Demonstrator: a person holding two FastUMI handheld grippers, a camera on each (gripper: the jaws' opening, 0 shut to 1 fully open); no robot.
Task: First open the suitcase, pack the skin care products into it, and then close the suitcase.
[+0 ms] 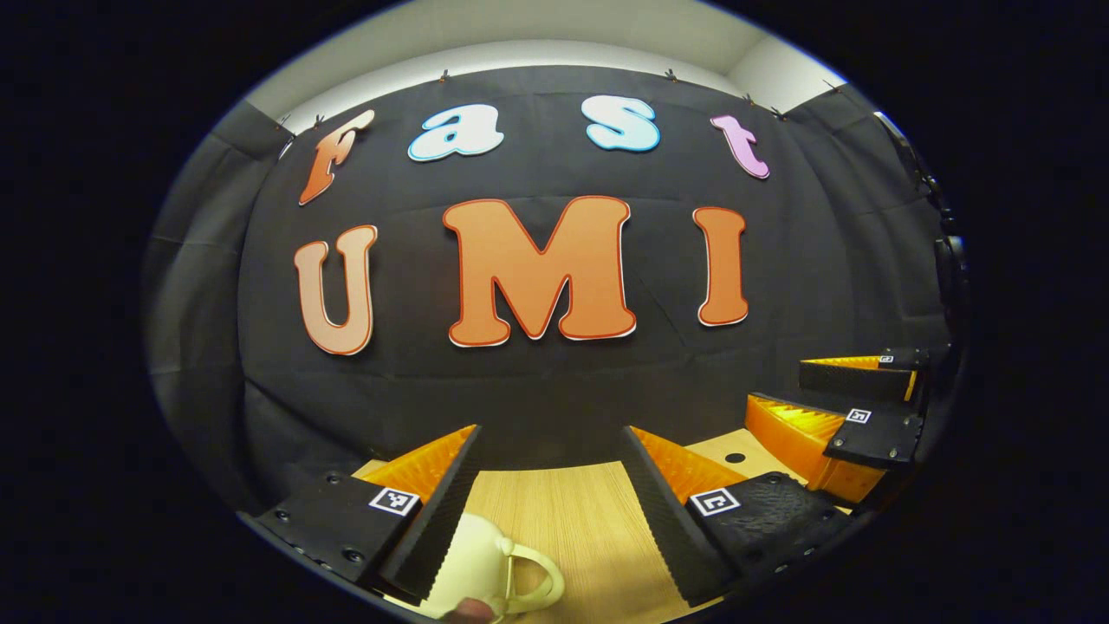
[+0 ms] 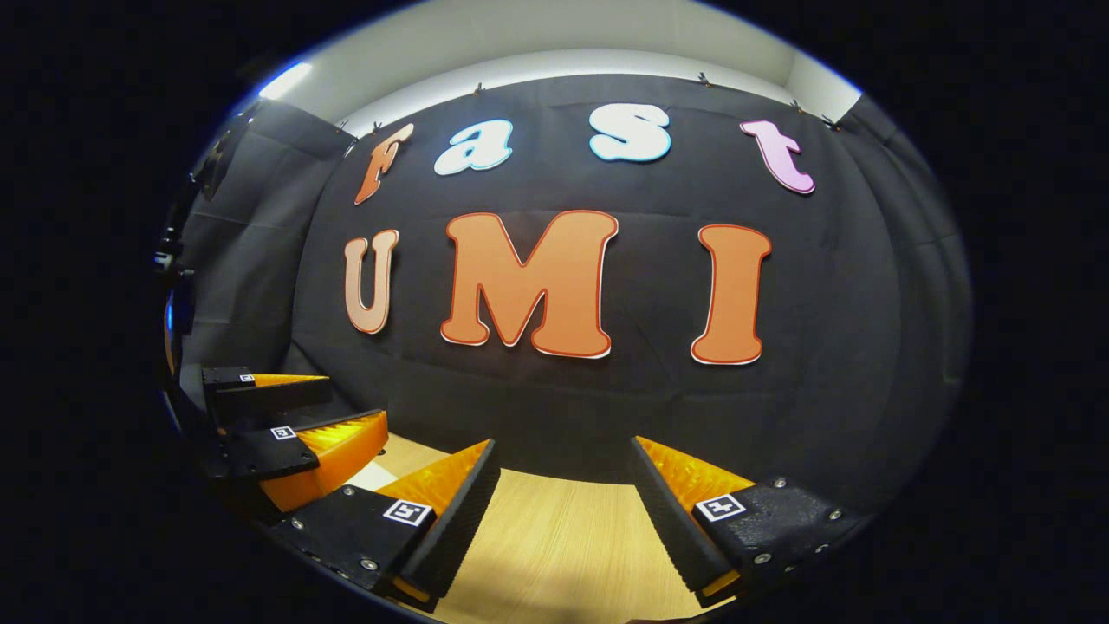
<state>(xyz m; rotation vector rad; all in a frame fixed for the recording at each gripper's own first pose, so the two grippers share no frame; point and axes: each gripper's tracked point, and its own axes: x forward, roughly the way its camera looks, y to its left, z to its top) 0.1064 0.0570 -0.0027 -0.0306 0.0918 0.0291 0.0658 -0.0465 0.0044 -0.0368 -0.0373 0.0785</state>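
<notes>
Both tools were held level above the worktop [image 2: 563, 546], facing the booth wall. The left tool [image 1: 550, 498] and right tool [image 2: 563, 511] stood with jaws apart, gripping nothing. The suitcase's position could not be told; opening it seemingly remained ahead, requiring both tools to tilt downward. A cream teapot [image 1: 485, 572] sat just below the left tool.

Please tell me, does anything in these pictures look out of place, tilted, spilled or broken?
Nothing looks spilled or broken. One small oddity: a cream handled jug or pot stands on the wooden table just below the open left gripper, which hardly fits a packing task. The right gripper is open too, holding nothing.
</notes>
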